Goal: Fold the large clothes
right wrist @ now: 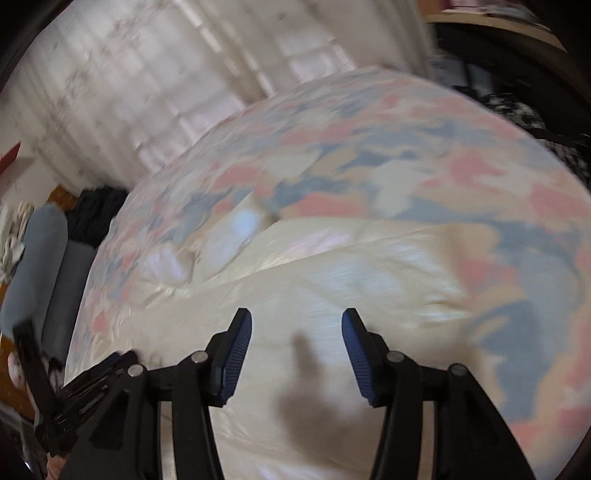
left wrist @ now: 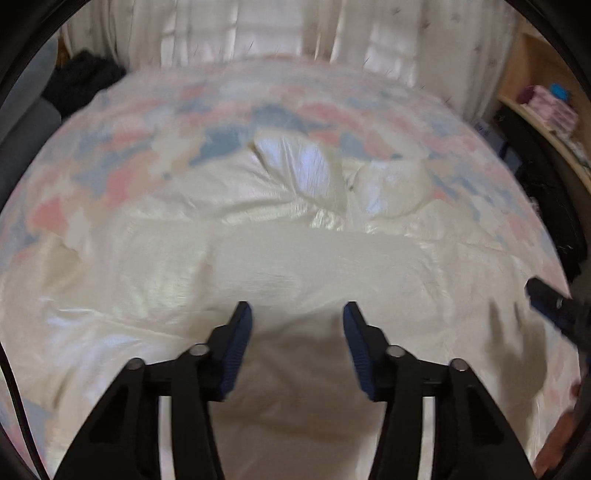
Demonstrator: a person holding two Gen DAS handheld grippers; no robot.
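Observation:
A large cream satin garment (left wrist: 280,258) lies spread and creased on a bed, with a bunched, shiny part (left wrist: 295,166) at its far side. My left gripper (left wrist: 297,314) hovers over the near part of the cloth, jaws apart, with nothing between the blue pads. In the right wrist view the same garment (right wrist: 332,280) runs under my right gripper (right wrist: 296,319), which is also open and empty and casts a shadow on the cloth. The right gripper (left wrist: 554,306) shows at the right edge of the left wrist view. The left gripper (right wrist: 92,380) shows at the lower left of the right wrist view.
The bed cover (left wrist: 122,155) is patterned in pink, blue and cream. Pale curtains (left wrist: 258,33) hang behind the bed. A dark pile of clothes (left wrist: 85,85) sits at the far left corner. A wooden shelf (left wrist: 535,92) with small items stands at the right.

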